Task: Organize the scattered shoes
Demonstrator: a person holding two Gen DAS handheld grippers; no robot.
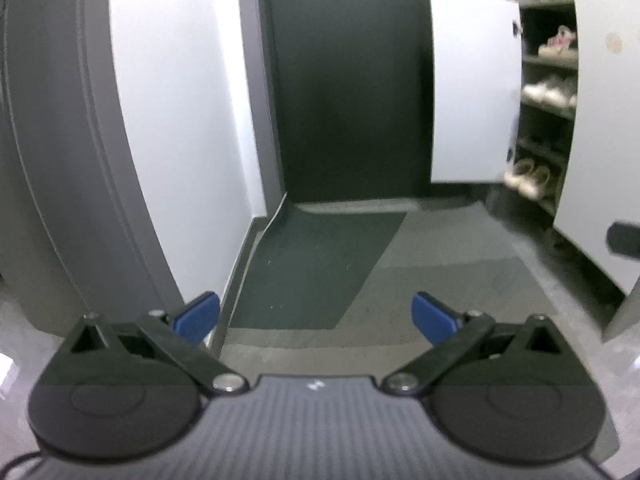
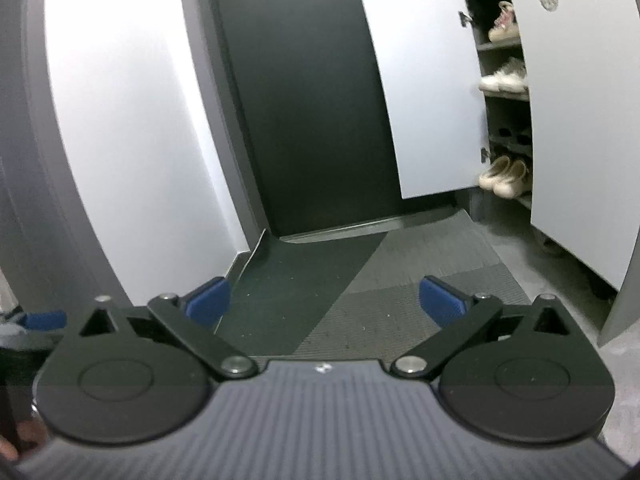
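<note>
1. Two tools hang over the entryway floor [image 2: 420, 264], and both stand spread wide with nothing between their blue pads: the left tool [image 1: 316, 314] and the right tool [image 2: 324, 300].
2. No earlier picture is at hand, so only the spread of each tool can be told.
3. Ahead stands a dark door [image 2: 304, 100], with a dark mat [image 1: 316, 268] lying on the floor before it.
4. At the right a shoe cabinet [image 2: 500, 46] stands with its white door [image 2: 428, 92] swung out.
5. Three pairs of shoes sit on its shelves: pinkish sneakers [image 2: 503, 22] on top, white sneakers [image 2: 505, 78] below them, and beige flats [image 2: 505, 176] on the lowest shelf in view.
6. Between the white sneakers and the flats lies something dark that I cannot make out.
7. Another blue pad [image 2: 42, 319] shows at the left edge of the right wrist view.
</note>
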